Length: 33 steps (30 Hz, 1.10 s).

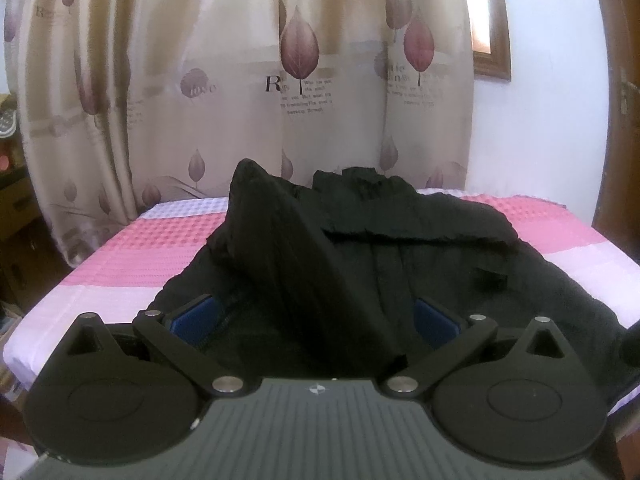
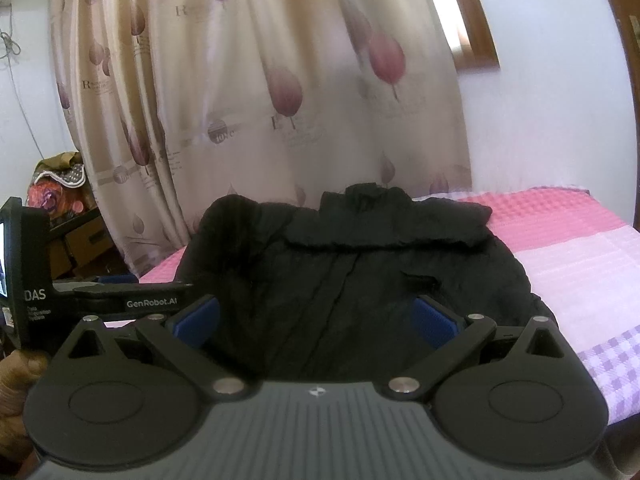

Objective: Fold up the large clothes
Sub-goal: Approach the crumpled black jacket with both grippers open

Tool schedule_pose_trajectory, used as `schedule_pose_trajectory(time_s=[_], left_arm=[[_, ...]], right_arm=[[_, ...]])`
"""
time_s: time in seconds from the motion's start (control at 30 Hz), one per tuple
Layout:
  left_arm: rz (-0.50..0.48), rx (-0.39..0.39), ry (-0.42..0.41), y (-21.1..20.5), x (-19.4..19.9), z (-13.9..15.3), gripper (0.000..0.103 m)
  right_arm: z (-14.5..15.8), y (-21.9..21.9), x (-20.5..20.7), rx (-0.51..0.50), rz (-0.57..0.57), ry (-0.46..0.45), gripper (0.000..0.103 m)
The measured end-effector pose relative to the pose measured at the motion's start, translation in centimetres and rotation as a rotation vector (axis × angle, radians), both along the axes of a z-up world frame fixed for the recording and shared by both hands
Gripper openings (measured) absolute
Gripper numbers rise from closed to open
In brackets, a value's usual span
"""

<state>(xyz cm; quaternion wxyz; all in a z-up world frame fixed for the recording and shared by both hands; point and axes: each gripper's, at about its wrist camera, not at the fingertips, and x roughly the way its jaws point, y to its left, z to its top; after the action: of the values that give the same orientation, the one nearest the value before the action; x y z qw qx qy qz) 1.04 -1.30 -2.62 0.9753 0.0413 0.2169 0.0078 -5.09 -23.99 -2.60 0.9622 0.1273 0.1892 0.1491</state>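
Bed [image 1: 120, 264] with pink and lilac checked cover; black garment [image 1: 400, 256] spread across its middle, one fold raised in a ridge between the left tongs [image 1: 316, 316]. Left tongs spread wide, gripping nothing. Right tongs [image 2: 316, 316] also spread wide, over the garment's near edge. Leaf-print curtain [image 1: 240, 80] behind the bed; white wall [image 1: 540, 120], wood-framed window [image 1: 492, 40] at right.

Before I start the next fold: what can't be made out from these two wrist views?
- Near hem of the black garment: both views, hidden behind the gripper bodies.
- Left gripper: left wrist view, a raised fold drapes between the blue pads; whether it is pinched is unclear.
- Garment type: dark fabric swallows detail.
- Bed far right: cut off by the edge.
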Motion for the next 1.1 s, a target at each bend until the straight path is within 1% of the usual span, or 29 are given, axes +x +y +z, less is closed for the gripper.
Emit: schedule_pose_trajectory(time_s=[0.43,0.87,0.9,0.97,1.03,1.07,1.1], left_arm=[[-0.006,0.034,0.028,-0.9,0.9,-0.9,0.103],[-0.017,0.052,0.027,-0.8,1.4,-1.3,0.103],[-0.009,0.052,0.027,-0.6,1.6,-1.4,0.102],[-0.006,0.043,0.038,-0.2,2.2,-1.6,0.093],[0.001,0.027,0.058,0.5,2.9,-1.7,0.076],[0.004,0.011,0.078,1.1,3.4,-1.7,0.071],[0.005,-0.003,0.095,1.5,3.8,-1.8,0.057]], right_arm=[[-0.6,-0.3,0.3,0.021,0.001,0.026,0.103],[-1.0,-0.4,0.5,0.030,0.002,0.044,0.103],[-1.0,-0.4,0.5,0.030,0.001,0.048,0.103],[-1.1,-0.4,0.7,0.029,-0.001,0.053,0.103],[-1.2,-0.3,0.8,0.030,-0.001,0.057,0.103],[-1.3,-0.3,1.0,0.030,-0.001,0.058,0.103],[-1.3,-0.2,1.0,0.029,-0.002,0.060,0.103]])
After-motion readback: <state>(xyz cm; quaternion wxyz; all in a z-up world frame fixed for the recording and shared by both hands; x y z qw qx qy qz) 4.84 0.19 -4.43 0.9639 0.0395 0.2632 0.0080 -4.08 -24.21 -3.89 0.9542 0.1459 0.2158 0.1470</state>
